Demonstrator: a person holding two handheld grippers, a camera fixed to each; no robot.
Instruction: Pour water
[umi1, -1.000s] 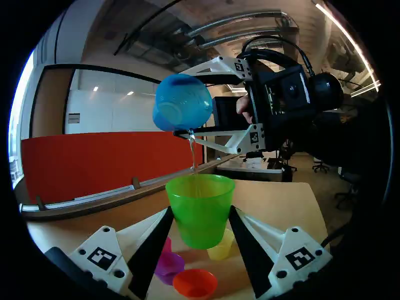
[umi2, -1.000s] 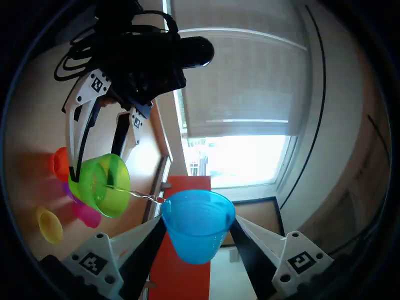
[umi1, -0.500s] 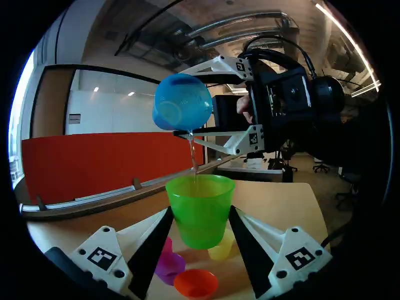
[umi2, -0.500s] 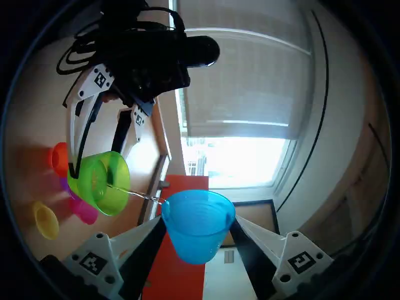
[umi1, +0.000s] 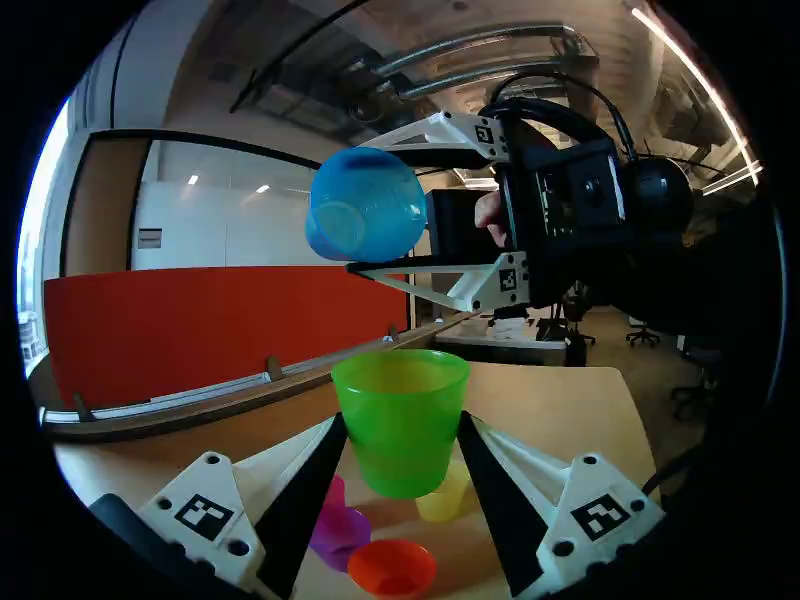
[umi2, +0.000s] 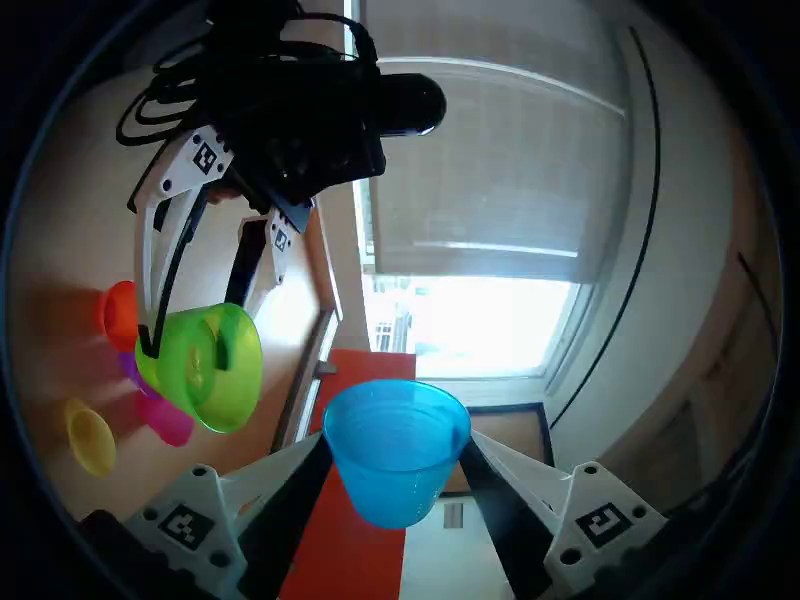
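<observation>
The stream has stopped; the right claw (umi1: 372, 210) grips the tipped blue cup (umi1: 360, 200), upper centre, above the green cup (umi1: 400, 400) the left claw (umi1: 401, 440) clamps, so pouring seems done.

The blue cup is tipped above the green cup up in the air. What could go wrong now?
1. Leftover drips from the tipped blue plastic cup, held in the right tongs, could miss the green plastic cup below and wet the wooden table.
2. The green plastic cup is only pinched between the left tongs, above a small yellow cup, a purple cup and an orange cup. If it slips, it could spill onto them.
</observation>
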